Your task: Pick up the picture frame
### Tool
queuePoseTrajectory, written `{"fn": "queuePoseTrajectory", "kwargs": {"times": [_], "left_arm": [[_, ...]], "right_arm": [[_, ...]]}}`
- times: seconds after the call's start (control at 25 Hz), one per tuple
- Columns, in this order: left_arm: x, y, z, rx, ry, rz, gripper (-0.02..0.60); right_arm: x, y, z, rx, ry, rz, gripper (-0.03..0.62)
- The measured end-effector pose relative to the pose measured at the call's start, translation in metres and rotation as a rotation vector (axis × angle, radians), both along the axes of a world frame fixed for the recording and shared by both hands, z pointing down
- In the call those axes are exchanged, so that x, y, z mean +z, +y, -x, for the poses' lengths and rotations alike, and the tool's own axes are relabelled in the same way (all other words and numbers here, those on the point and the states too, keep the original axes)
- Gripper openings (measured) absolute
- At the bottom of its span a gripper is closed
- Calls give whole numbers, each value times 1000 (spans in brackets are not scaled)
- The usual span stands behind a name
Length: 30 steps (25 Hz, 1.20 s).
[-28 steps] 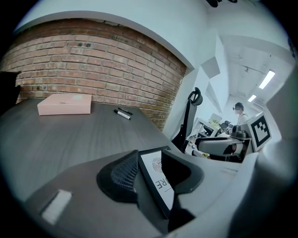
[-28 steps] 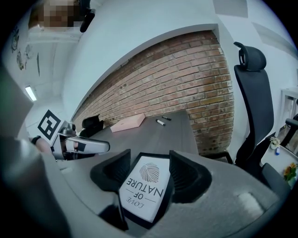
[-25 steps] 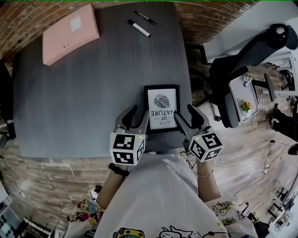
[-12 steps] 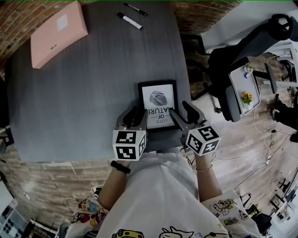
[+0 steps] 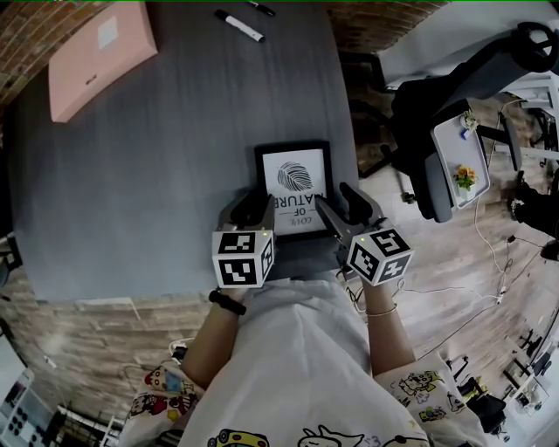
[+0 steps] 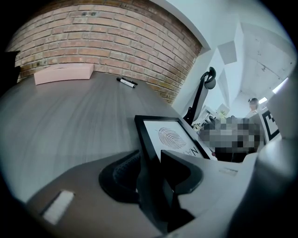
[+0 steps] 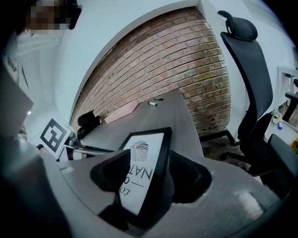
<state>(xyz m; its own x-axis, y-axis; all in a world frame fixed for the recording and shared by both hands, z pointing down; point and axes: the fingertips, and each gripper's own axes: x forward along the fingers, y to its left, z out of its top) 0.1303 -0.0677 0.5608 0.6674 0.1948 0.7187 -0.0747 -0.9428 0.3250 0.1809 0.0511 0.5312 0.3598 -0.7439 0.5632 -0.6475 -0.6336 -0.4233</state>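
A black picture frame (image 5: pixel 295 179) with a white fingerprint print lies flat near the front right edge of the dark grey table (image 5: pixel 148 175). My left gripper (image 5: pixel 251 208) straddles the frame's left border near its near corner. In the left gripper view the border (image 6: pixel 148 139) runs between the jaws of the left gripper (image 6: pixel 148 174), which are closing with a gap still showing. My right gripper (image 5: pixel 335 197) straddles the right border. In the right gripper view that border (image 7: pixel 160 158) runs through the right gripper (image 7: pixel 156 179), whose jaws stand apart on either side of it.
A pink flat box (image 5: pixel 94 59) lies at the table's far left corner, and two markers (image 5: pixel 238 25) lie at the far edge. A black office chair (image 5: pixel 454 105) stands right of the table with a small white tray (image 5: pixel 458 161) on it. A brick wall lies beyond.
Both grippers have come down and slid forward, so that their jaws now reach over the frame's near corners. The frame has not moved on the table.
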Motion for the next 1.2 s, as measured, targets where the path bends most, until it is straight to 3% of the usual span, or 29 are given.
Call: {"fn": "queuePoseTrajectory", "kwargs": {"times": [0.24, 0.28, 0.76, 1.2], "left_arm": [[0, 1, -2, -13, 4, 13, 144], [0, 1, -2, -23, 7, 24, 111], [-1, -6, -4, -129, 6, 102, 86], [1, -13, -3, -194, -1, 194, 83]], "right_arm": [[1, 2, -4, 21, -9, -8, 253], [1, 1, -4, 24, -8, -9, 250], [3, 0, -5, 16, -41, -22, 235], [15, -1, 1, 2, -253, -84, 219]]}}
